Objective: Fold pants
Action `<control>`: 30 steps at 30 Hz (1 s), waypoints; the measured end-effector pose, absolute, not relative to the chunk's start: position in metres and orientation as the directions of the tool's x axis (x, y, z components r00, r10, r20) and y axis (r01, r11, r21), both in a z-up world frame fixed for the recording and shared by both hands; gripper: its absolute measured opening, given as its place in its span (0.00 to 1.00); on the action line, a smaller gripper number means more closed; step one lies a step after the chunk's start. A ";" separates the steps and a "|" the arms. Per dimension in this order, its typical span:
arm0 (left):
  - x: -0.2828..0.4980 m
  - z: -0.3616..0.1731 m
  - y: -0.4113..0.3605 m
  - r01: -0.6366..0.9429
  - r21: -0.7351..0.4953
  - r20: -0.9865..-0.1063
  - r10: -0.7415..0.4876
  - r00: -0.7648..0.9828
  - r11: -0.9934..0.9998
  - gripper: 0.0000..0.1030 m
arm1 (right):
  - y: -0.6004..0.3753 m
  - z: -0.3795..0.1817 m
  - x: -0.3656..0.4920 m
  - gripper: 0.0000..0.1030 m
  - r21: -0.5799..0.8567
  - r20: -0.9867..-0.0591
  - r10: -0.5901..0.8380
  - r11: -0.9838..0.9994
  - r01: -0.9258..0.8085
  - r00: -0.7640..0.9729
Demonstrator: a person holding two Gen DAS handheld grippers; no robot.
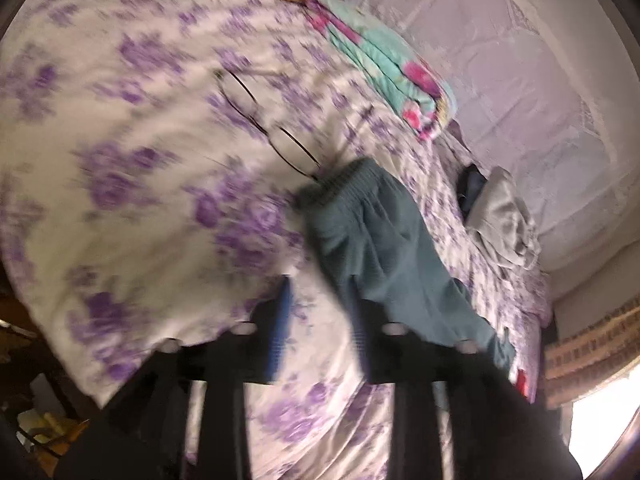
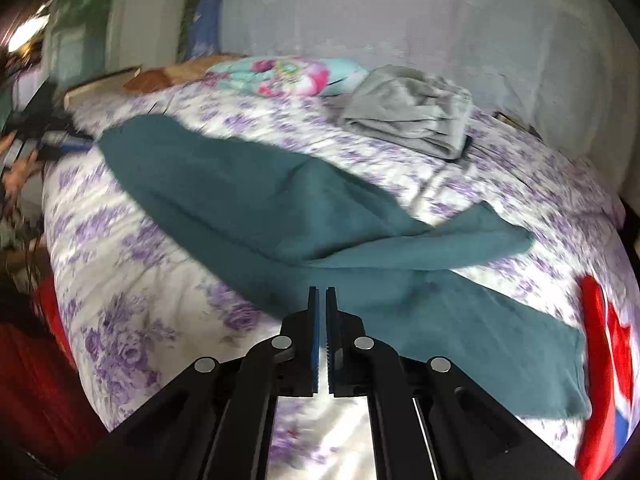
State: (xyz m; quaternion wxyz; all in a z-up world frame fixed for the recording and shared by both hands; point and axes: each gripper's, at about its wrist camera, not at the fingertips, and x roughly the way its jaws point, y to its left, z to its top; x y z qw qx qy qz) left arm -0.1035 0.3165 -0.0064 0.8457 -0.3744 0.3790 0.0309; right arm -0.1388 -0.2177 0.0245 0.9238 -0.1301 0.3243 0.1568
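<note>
On the bed with the white, purple-flowered cover (image 2: 132, 320) lie the teal knit pants (image 2: 248, 200), spread flat, waistband at the left claw's end, two legs running toward the lower right of the right wrist view and crossing near the cuffs. Left claw (image 1: 318, 312) stands open, nothing pinched; the pants lie just past its right finger. Right claw (image 2: 322, 320) is nearly closed, a thin gap between pads, empty, poised over the near leg. Behind: crumpled grey garment (image 2: 408, 116), folded turquoise-and-pink floral cloth (image 2: 288, 74). Both views blurred.
</note>
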 end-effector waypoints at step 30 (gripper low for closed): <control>-0.008 -0.017 0.162 0.166 -0.356 -0.635 -0.368 0.679 0.920 0.96 | -0.329 0.004 0.062 0.05 0.199 -0.744 -0.040 0.939 0.279 0.667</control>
